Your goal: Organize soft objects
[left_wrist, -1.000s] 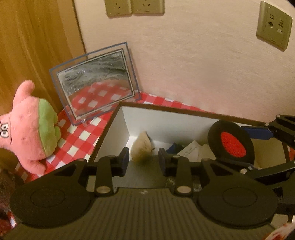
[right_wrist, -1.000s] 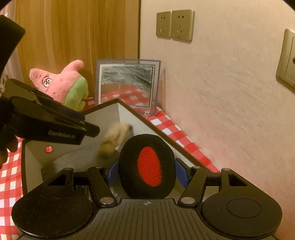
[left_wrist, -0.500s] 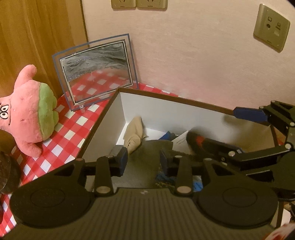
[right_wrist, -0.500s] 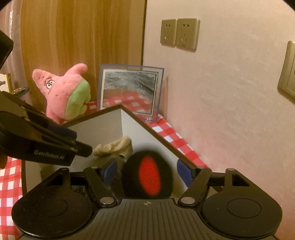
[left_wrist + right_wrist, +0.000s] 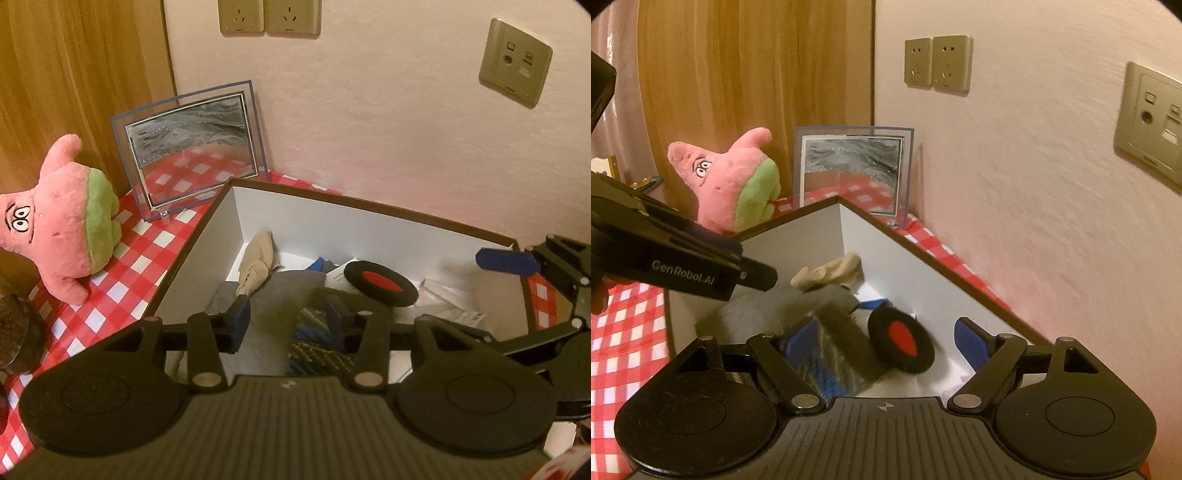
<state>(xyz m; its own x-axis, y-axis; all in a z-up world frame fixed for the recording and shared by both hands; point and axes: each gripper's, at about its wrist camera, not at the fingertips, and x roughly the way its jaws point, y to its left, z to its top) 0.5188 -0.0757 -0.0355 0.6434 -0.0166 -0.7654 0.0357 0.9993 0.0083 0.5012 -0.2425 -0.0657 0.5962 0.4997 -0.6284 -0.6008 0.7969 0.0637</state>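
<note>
A white box with a brown rim (image 5: pixel 369 206) holds a grey cloth (image 5: pixel 291 295), a beige soft item (image 5: pixel 256 262), a blue-and-grey patterned fabric (image 5: pixel 314 343) and a black pad with a red centre (image 5: pixel 380 282). The pad lies loose in the box, also in the right wrist view (image 5: pixel 901 341). My left gripper (image 5: pixel 286 317) is open and empty above the box. My right gripper (image 5: pixel 886 341) is open and empty over the pad; its blue fingertip (image 5: pixel 506 260) shows at the box's right. A pink starfish plush (image 5: pixel 62 229) sits on the checked cloth left of the box.
A glass picture frame (image 5: pixel 192 147) leans in the wall corner behind the box. Wall sockets (image 5: pixel 267 16) are above. Papers (image 5: pixel 443 299) lie in the box's right part. A dark round object (image 5: pixel 14 332) sits at the left edge. Wooden panel (image 5: pixel 738 74) stands behind the plush.
My right gripper opened and let go of the black-and-red pad, which dropped into the box. Both grippers rose and pulled back a little.
</note>
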